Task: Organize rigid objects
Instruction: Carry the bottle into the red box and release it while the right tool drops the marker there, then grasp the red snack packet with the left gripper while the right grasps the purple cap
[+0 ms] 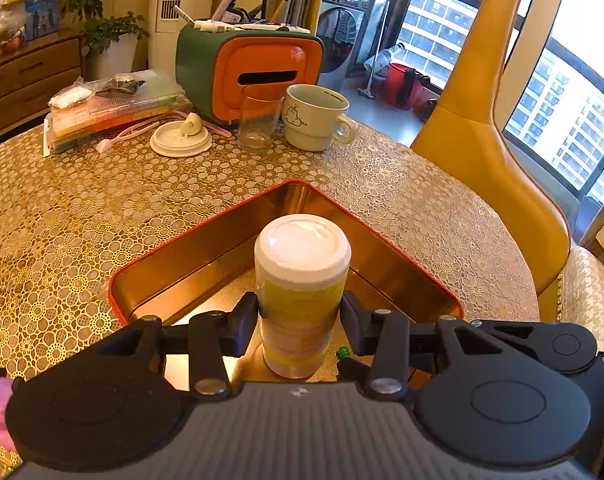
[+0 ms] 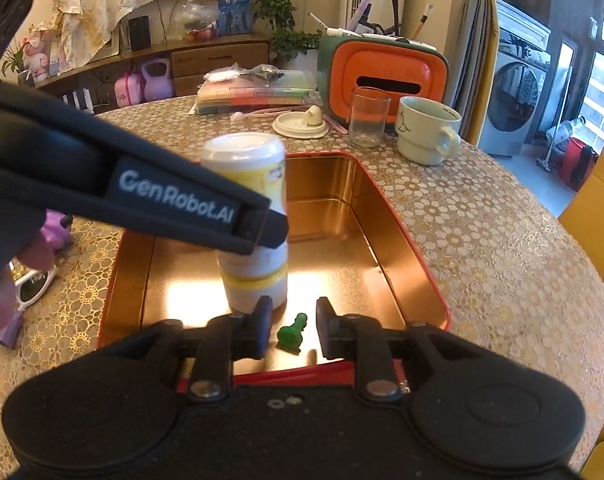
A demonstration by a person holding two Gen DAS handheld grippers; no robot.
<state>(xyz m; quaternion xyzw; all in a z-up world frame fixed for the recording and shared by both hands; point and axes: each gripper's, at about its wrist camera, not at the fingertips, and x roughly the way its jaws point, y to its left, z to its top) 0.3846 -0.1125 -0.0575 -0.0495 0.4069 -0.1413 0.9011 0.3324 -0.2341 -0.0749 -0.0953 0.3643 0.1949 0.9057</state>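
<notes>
Left gripper [image 1: 299, 320]: pinches the white-and-yellow bottle [image 1: 302, 292] at mid-height, a pad pressed on either side of its body.
Bottle: upright inside the gold metal tin [image 1: 189, 264]; white cap on top, yellow bands on the label; in the right wrist view the left gripper's finger crosses in front of it.
Right gripper [image 2: 289, 330]: jaws parted and pressing on nothing; no earlier view to compare.
Green piece [image 2: 291, 334]: small plastic object lying on the tin's floor, between the right gripper's fingertips but apart from both pads, just beside the bottle's base.
Tin: rectangular, red rim, shiny gold interior, on the gold floral tablecloth [image 1: 81, 208].
Background: clear glass [image 1: 257, 120] and cream mug [image 1: 316, 118] side by side before the orange-and-green box [image 1: 253, 72]; white sunglasses [image 2: 33, 286] left of the tin.
</notes>
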